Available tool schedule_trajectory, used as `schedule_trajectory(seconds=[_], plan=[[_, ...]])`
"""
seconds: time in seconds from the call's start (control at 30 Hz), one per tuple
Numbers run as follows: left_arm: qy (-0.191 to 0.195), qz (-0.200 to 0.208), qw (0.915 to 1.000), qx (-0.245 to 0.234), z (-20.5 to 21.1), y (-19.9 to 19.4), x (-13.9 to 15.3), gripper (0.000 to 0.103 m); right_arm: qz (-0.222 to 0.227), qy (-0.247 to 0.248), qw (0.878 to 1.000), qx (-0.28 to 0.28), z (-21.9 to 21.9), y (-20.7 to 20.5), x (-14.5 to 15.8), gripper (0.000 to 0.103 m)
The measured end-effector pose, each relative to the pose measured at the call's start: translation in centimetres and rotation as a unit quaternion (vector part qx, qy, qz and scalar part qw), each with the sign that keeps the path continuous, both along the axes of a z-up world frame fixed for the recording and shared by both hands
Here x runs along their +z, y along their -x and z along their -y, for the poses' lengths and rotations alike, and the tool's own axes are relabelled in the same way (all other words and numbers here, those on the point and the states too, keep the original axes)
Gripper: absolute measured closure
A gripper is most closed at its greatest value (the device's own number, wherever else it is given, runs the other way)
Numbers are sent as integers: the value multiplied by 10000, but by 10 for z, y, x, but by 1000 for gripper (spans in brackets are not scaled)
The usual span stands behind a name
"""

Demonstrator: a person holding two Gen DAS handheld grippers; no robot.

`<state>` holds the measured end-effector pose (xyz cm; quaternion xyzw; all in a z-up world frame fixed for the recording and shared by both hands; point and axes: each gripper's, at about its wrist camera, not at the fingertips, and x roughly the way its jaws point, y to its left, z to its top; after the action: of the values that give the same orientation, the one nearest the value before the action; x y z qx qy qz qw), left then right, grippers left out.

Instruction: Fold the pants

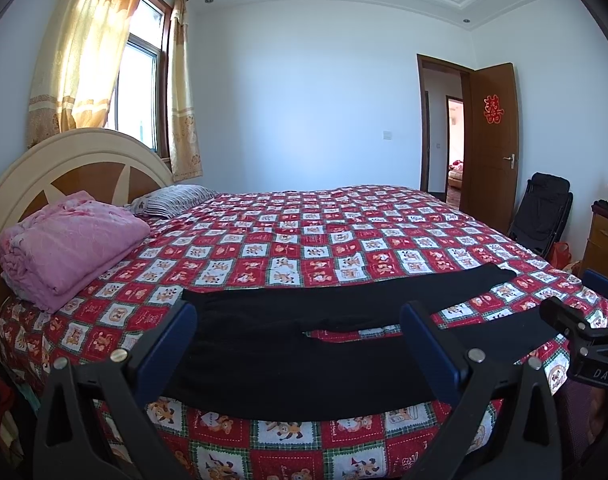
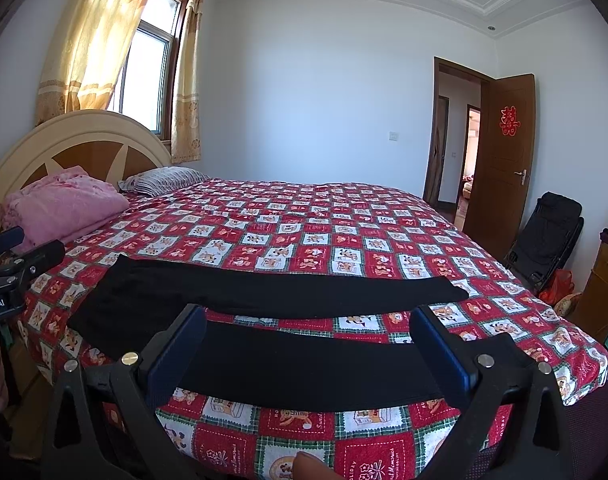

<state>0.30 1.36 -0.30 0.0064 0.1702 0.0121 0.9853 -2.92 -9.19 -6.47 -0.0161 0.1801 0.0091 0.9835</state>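
I hold both tools spread and empty, left tool (image 1: pixel 300 344) and right tool (image 2: pixel 307 344), above the black cloth pants (image 2: pixel 264 296) lying flat on the red patchwork bed (image 2: pixel 304 224). I should pinch waistband and cuff evenly.

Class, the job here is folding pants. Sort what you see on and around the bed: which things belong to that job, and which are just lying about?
Belongs to the job:
- black pants, spread flat on the bedspread
- left gripper, open
- right gripper, open

Just lying about:
- pink blanket, folded by the headboard
- striped pillow
- black folding chair
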Motion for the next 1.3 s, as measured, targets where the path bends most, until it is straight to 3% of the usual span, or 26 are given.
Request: schedule_trajectory(seconds=[0.5, 0.63, 0.77, 1.07, 1.3], plan=[[-12, -69, 10000, -2, 3, 0, -9, 0, -91, 44, 9999, 49, -5, -3, -5, 1], [112, -275, 9995, -52, -2, -11, -16, 0, -106, 52, 9999, 70, -5, -4, -6, 1], [412, -611, 9973, -10, -18, -30, -33, 0, -222, 80, 9997, 112, -6, -11, -13, 1], [592, -999, 9898, 830, -93, -77, -78, 0, -936, 253, 9951, 206, -12, -43, -63, 1], [575, -1121, 9839, 1272, -154, -129, -93, 0, -1383, 333, 9893, 328, -14, -65, -102, 1]])
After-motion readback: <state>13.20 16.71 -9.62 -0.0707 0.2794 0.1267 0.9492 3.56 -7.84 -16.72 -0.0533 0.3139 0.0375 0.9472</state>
